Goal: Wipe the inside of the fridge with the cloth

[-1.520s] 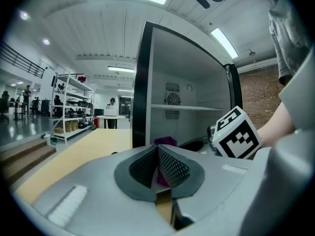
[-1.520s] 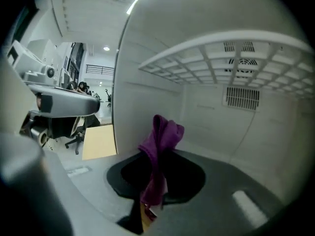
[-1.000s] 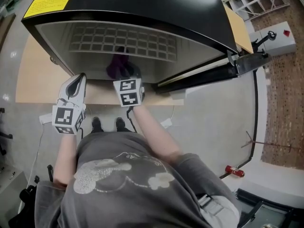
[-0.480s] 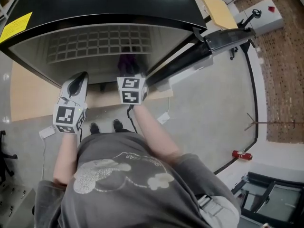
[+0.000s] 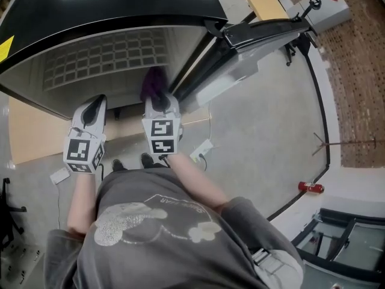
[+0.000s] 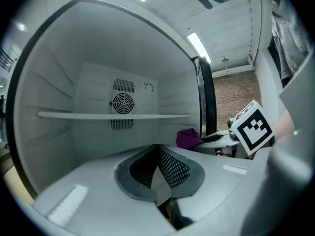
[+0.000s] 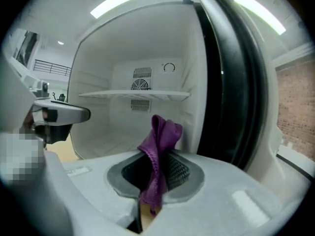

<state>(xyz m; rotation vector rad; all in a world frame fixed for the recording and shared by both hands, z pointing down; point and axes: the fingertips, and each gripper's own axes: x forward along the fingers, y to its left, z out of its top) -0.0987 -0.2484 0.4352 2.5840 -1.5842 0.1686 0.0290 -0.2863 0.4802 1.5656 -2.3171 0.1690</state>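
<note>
Pushing forward now, the right gripper point(image 5: 157, 101) carries the purple cloth point(image 5: 155, 83) up to the mouth of the fridge point(image 5: 108, 53). Over the last second the head view has swung, so the open door point(image 5: 258, 32) stretches across the upper right and the cabinet slides left. The right tongs are pinching the cloth, which sticks up in a loose fold between them, close to the right-hand wall but not visibly touching any surface. The left gripper point(image 5: 95, 104) hangs alongside, tongs pressed together on nothing. Judging by this, the wipe itself has not begun; the cloth is only just lined up below the shelf point(image 7: 133, 95).

As for writing, the yellow label point(image 5: 6, 46) on the fridge top has nearly slipped out of frame and its print is too small to read. The person's shirt print cannot be read either.
</note>
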